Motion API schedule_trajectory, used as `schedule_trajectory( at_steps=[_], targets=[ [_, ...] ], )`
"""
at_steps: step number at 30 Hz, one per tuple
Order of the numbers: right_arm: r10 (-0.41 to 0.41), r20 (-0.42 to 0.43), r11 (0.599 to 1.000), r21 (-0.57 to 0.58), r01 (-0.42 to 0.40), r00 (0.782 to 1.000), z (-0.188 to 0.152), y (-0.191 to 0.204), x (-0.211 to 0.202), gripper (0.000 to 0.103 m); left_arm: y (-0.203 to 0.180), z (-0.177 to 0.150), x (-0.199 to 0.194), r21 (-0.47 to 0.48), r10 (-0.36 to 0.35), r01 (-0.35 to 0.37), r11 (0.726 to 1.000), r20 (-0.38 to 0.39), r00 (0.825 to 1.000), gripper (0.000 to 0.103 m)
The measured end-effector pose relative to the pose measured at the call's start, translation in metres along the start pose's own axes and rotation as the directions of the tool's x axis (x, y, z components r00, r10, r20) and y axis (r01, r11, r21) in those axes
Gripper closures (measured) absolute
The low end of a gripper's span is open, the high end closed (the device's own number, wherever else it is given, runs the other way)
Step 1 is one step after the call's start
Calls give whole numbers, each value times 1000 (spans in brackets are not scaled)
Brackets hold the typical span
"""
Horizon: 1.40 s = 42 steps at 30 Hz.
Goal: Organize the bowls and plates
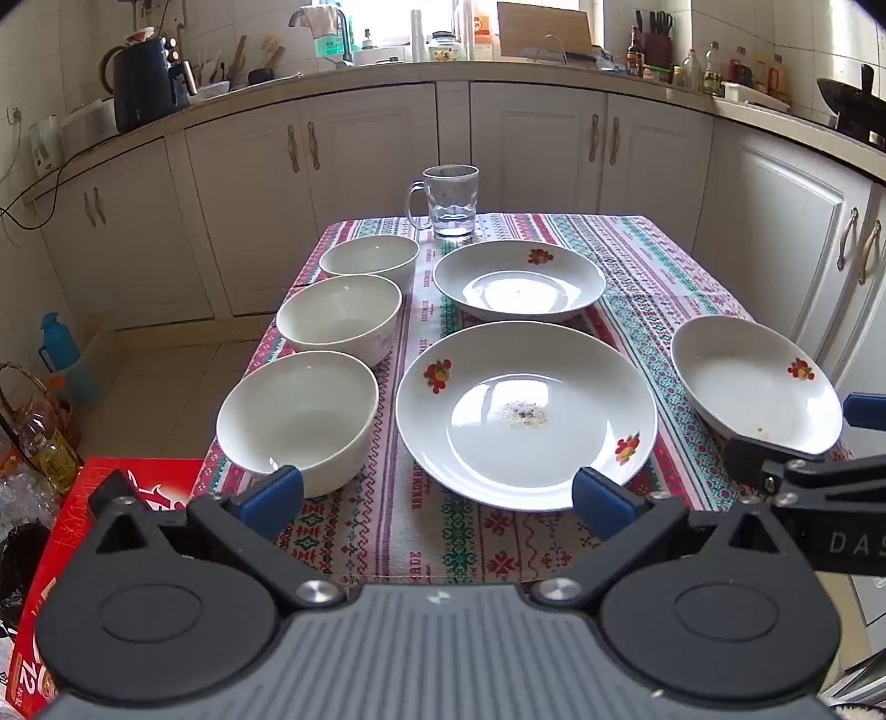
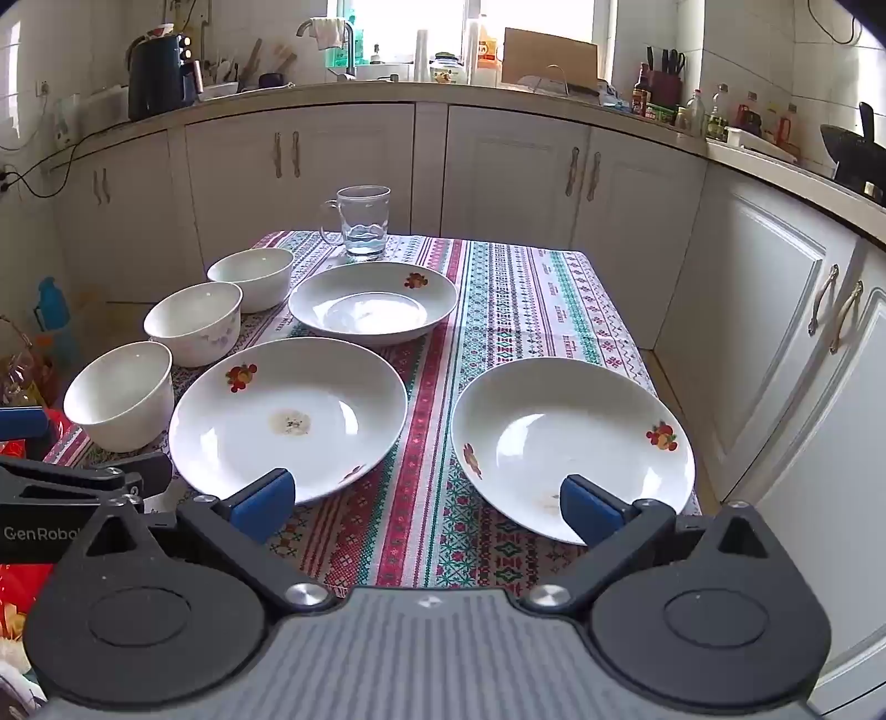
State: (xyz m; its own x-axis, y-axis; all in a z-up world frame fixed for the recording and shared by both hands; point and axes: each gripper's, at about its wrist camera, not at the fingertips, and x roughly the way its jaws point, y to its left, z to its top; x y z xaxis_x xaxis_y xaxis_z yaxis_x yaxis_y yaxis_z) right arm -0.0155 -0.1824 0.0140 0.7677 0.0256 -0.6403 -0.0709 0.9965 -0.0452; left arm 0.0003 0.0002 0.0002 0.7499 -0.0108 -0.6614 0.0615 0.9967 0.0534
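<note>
Crockery laid out on the bench, both tools spread wide and empty.
Left tool [image 1: 437,495] faces 3 white ceramic bowls [image 1: 299,412] in a row; right tool [image 2: 426,498] faces the near-right white fruit-print plate [image 2: 570,443]. Best start: pinch that plate's near rim squarely, lift level, stack it on the middle plate [image 2: 288,415].

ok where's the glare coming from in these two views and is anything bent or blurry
Left wrist view: the window behind the counter is blown out white, and its light glares off the near plate; the fisheye bows the countertop. Right wrist view: same washed-out window, sheen on the right plate, cabinets curving at the edge. Both are sharp on the table, with dark vignetted corners.
</note>
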Motion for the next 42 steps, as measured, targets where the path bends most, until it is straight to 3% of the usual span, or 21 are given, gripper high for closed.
schedule_trajectory(
  at_steps=[42],
  targets=[
    [-7,23,1000,-16,8,1000,1,5,-5,0,2,0,-5,-7,8,-8,1000,14,1000,1]
  ],
)
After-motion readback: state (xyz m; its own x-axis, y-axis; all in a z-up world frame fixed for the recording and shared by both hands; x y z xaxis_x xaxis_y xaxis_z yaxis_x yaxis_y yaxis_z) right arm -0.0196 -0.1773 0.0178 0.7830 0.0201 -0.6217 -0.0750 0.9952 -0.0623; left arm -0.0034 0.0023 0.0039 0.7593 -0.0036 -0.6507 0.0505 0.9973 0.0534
